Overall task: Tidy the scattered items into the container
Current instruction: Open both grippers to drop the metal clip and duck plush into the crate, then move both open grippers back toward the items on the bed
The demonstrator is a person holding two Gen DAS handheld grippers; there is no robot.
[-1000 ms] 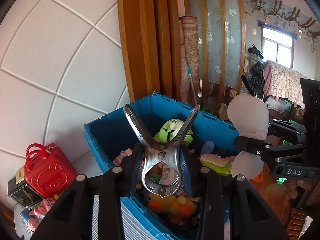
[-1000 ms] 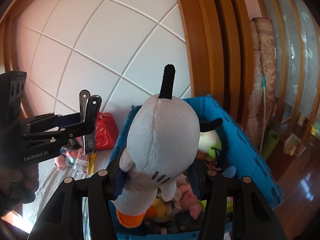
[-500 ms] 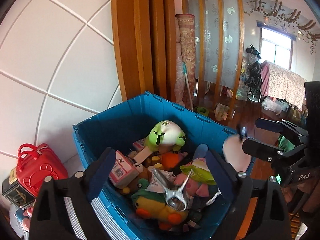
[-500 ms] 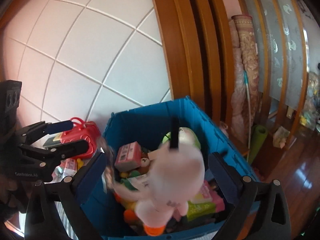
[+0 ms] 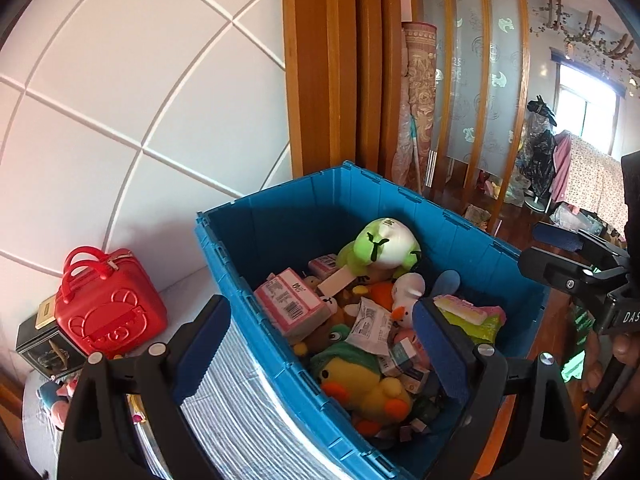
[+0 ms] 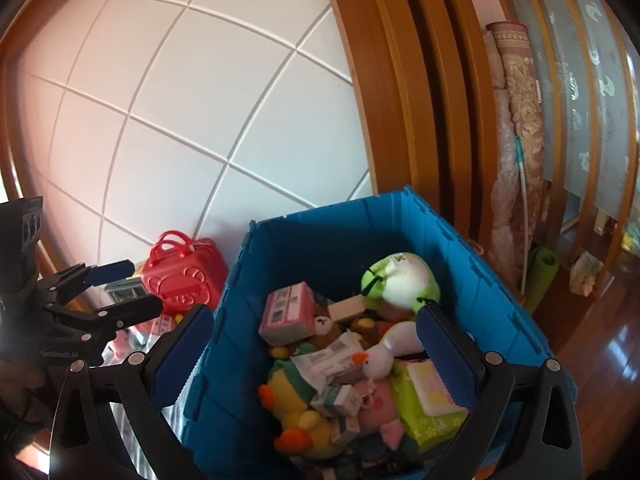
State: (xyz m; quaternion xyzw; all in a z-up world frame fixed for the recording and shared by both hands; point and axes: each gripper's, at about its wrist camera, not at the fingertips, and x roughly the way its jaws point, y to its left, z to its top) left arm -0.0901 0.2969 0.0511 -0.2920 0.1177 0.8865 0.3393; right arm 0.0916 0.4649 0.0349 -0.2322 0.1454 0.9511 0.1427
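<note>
Left gripper (image 5: 320, 344) and right gripper (image 6: 316, 350), both spread wide and empty, poised above blue crate (image 5: 472, 240) heaped with plush toys; white goose plush (image 6: 386, 354) just below right fingers.

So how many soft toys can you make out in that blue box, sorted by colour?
Green: 1, the frog
Yellow: 1, the duck
White: 1, the goose
Pink: 1, the pig
Brown: 1, the bear
Total: 5 showing; more may be buried.
</note>
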